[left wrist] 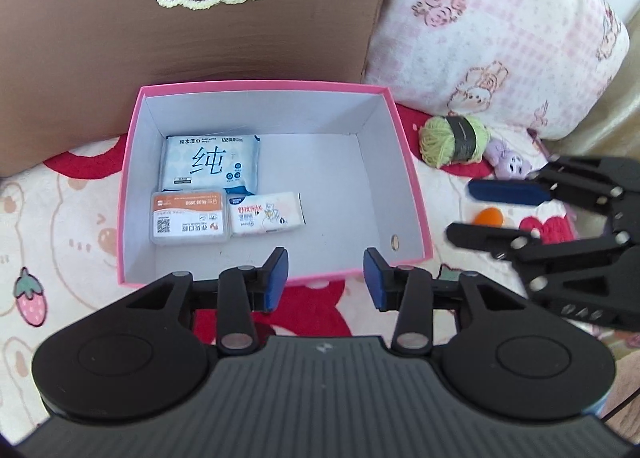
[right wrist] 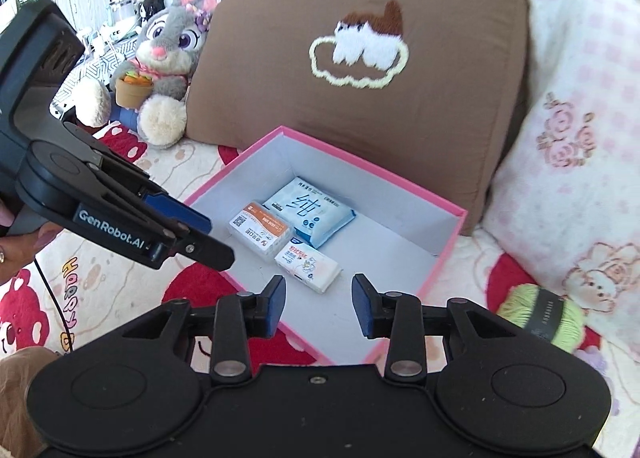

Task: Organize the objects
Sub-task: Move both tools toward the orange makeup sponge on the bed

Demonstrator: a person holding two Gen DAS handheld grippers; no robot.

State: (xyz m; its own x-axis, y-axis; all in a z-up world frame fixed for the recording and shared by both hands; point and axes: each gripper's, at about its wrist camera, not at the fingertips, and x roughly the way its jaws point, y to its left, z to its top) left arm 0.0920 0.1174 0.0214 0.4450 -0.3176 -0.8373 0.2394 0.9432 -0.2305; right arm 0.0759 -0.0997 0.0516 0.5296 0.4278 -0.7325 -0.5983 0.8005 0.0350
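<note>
A pink box (left wrist: 260, 87) with a white inside stands open on the bed. In its left part lie a blue-and-white wet-wipes pack (left wrist: 210, 162), an orange-lidded clear case (left wrist: 190, 216) and a small tissue pack (left wrist: 266, 214). My left gripper (left wrist: 326, 278) hovers open over the box's near rim, nothing between its pads. My right gripper (left wrist: 462, 210) is open to the right of the box, above a small orange object (left wrist: 490, 217). In the right wrist view, the right gripper (right wrist: 319, 304) is open and empty over the box (right wrist: 400, 178), and the left gripper (right wrist: 216, 236) reaches in from the left.
A green yarn ball (left wrist: 454, 140) and a small purple plush (left wrist: 510, 162) lie right of the box. A brown pillow (right wrist: 360, 98) and a pink checked pillow (right wrist: 580, 138) stand behind it. A grey bunny plush (right wrist: 168, 58) sits at the back left. A printed blanket (left wrist: 60, 218) covers the bed.
</note>
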